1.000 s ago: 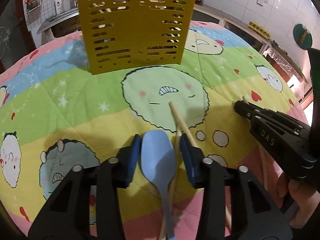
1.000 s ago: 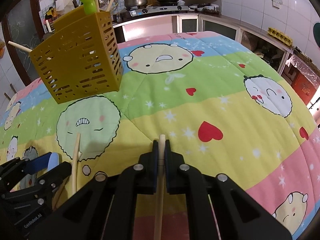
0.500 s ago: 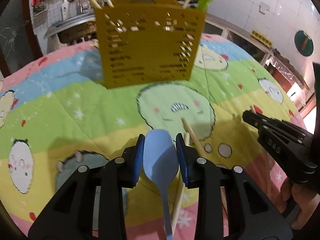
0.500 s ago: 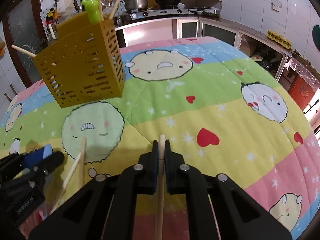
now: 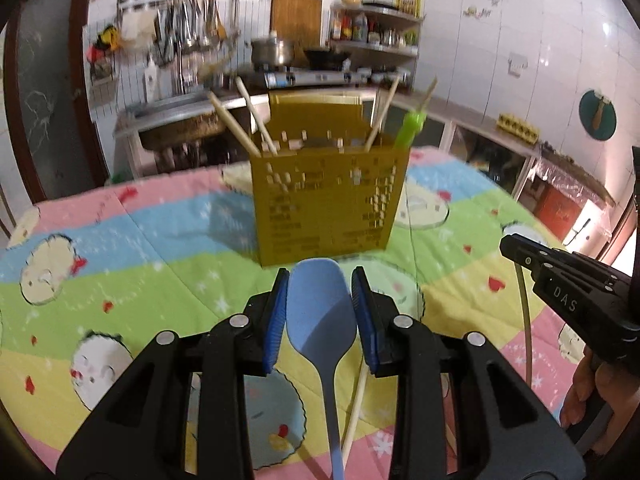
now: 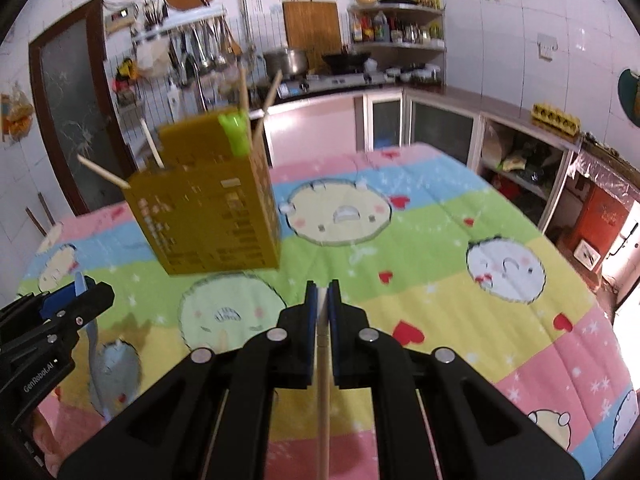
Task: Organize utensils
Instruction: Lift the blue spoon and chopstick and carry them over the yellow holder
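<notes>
- Between the blue pads of the left gripper (image 5: 320, 312) sits the bowl of a blue spoon (image 5: 320, 312); the jaws have just been closing and the pads press its edges, so it is pinched. Its handle runs down out of the picture's bottom edge.
- Pressed almost together, the right gripper (image 6: 323, 308) clamps a pale wooden chopstick (image 6: 324, 408); only the shaft below the pads shows, the upper end hidden between them.
- Beneath the left gripper another wooden chopstick (image 5: 356, 408) shows in part, its upper end covered by the right-hand finger; whether it lies on the cloth or hangs is hard to tell.
- At the right edge of the left view a hand (image 5: 584, 392) grips the other tool, cut off by the frame.
- Further out, a yellow slotted utensil holder (image 5: 328, 208) stands on the cartoon-printed cloth (image 5: 120, 240), blurred, so its slots are hard to make out.
- Several chopsticks (image 5: 232, 124) and a green utensil handle (image 5: 410, 128) stick out of its top, their lower parts hidden inside.
- Behind, a kitchen counter (image 6: 460, 92) with a pot (image 6: 286, 60) and shelves is soft and smeared.
</notes>
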The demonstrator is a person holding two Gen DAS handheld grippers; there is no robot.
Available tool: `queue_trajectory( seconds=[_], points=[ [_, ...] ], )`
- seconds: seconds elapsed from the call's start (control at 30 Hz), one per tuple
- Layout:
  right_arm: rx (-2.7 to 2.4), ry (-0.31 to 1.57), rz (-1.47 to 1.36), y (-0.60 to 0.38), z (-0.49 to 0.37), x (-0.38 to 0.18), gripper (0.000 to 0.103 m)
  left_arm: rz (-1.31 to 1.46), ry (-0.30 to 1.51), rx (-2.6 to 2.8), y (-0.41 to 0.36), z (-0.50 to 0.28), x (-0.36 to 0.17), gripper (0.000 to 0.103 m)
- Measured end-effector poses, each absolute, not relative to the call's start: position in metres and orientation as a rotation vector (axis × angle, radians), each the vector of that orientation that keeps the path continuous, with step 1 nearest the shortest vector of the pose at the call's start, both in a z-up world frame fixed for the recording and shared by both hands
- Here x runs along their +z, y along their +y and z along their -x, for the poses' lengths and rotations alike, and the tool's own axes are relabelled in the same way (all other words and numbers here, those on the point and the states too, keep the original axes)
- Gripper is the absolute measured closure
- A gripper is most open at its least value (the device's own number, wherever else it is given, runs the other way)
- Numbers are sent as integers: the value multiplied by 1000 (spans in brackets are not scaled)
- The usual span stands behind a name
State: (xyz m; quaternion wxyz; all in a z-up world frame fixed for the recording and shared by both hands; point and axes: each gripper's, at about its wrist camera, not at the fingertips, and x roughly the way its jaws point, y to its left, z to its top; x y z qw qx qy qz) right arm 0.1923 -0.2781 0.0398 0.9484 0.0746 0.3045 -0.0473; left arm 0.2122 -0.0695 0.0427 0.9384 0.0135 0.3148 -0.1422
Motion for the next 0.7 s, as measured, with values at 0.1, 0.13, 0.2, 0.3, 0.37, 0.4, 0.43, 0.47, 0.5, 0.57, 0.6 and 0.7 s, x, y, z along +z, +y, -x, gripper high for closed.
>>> queue_trajectory(
  seconds=[0.1, 0.13, 0.2, 0.3, 0.37, 0.4, 0.43, 0.47, 0.5, 0.57, 0.6, 0.7],
  points=[
    [-96, 546, -151, -276, -186, 54, 97, -35, 577, -283, -64, -205, 55, 73],
    [-99, 517, -150, -275, -184, 59, 97, -38, 564, -282, -63, -204, 57, 73],
    [-103, 471, -150, -274, -181, 69, 97, -41, 537, -276, -60, -202, 61, 73],
    [-104, 404, -148, -272, -178, 80, 97, -32, 513, -271, -54, -203, 66, 73],
    [-108, 368, -141, -270, -176, 86, 97, -22, 508, -271, -49, -205, 68, 73],
    [-110, 356, -137, -268, -175, 88, 97, -15, 505, -272, -46, -206, 70, 73],
    [-111, 341, -132, -267, -175, 90, 97, -11, 502, -270, -45, -207, 70, 73],
    [-112, 327, -130, -266, -174, 91, 97, -6, 498, -268, -43, -207, 71, 73],
    [-111, 317, -129, -265, -174, 92, 97, -2, 494, -268, -41, -209, 73, 73],
    [-108, 297, -131, -264, -174, 92, 97, 0, 487, -267, -39, -209, 74, 73],
    [-106, 293, -133, -264, -174, 92, 97, -2, 482, -265, -38, -210, 75, 73],
    [-95, 277, -132, -263, -176, 94, 97, -5, 476, -265, -37, -212, 79, 73]
  ],
)
